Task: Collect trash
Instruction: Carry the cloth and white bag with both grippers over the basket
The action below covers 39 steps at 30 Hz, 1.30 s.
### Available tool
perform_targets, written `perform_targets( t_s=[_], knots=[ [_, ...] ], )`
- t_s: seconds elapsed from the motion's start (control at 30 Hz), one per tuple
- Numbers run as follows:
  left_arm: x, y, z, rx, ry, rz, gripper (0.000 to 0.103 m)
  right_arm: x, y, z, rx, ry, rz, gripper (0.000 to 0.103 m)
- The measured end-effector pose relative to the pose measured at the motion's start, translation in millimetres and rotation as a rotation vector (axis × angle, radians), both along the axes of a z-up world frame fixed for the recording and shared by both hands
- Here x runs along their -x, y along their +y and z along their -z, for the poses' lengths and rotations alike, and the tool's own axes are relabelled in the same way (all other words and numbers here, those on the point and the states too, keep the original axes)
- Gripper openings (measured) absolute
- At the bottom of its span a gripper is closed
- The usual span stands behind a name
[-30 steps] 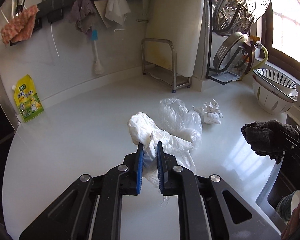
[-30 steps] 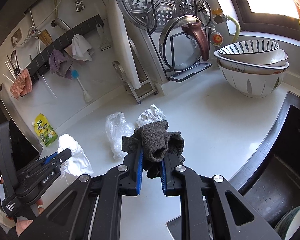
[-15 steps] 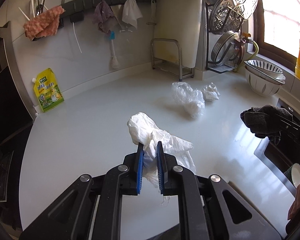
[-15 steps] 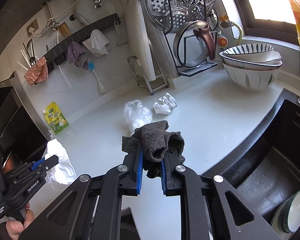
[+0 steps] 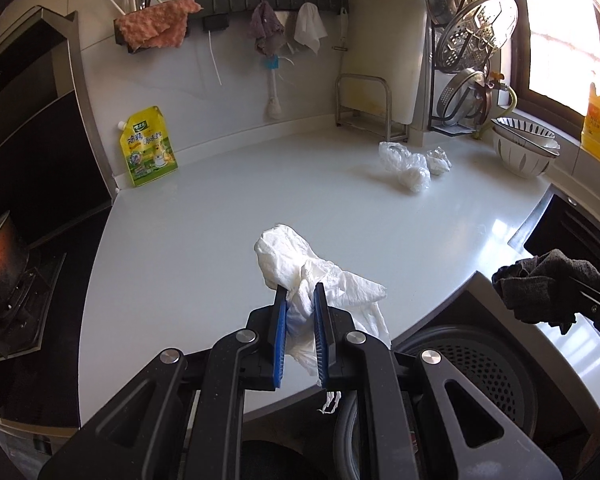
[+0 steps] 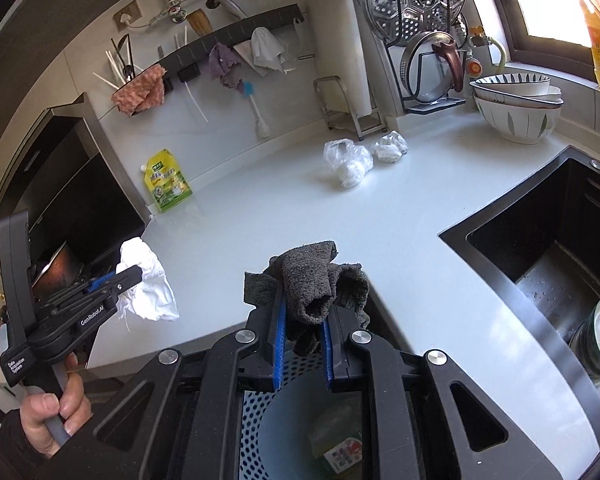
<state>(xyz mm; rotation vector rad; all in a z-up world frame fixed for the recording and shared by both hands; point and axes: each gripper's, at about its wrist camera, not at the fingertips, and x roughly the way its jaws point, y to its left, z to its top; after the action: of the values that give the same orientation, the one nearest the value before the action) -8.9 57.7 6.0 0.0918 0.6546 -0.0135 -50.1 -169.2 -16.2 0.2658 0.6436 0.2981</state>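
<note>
The left gripper (image 5: 300,304) is pinching a crumpled white paper wad (image 5: 300,268), its tail dangling below the fingers — the right gripper (image 6: 303,320) is clamping a dark grey rag (image 6: 312,284) above a perforated bin (image 6: 296,412), its rim mostly hidden.

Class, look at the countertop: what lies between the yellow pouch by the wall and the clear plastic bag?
Nothing: between the yellow pouch and the clear plastic bag the countertop is bare, as both wrist views show.

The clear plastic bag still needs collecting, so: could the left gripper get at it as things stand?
Probably not yet. The left gripper is shut on the white crumpled paper, so its jaws are occupied. The clear plastic bag lies across the open countertop, with nothing between.
</note>
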Motion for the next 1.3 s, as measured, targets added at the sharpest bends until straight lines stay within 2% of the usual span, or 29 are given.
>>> perform_targets(
  t_s=[0.43,0.93,1.3],
  knots=[
    [39,3,31,0.036,0.027,0.039,0.013,55,13,11,0.050,-0.012,0.035,0.014],
    [72,-58,78,0.067,0.119,0.192,0.013,101,4,49,0.072,0.020,0.075,0.014],
    [72,-71,98,0.090,0.184,0.212,0.014,107,-3,67,0.074,0.057,0.070,0.014]
  ],
)
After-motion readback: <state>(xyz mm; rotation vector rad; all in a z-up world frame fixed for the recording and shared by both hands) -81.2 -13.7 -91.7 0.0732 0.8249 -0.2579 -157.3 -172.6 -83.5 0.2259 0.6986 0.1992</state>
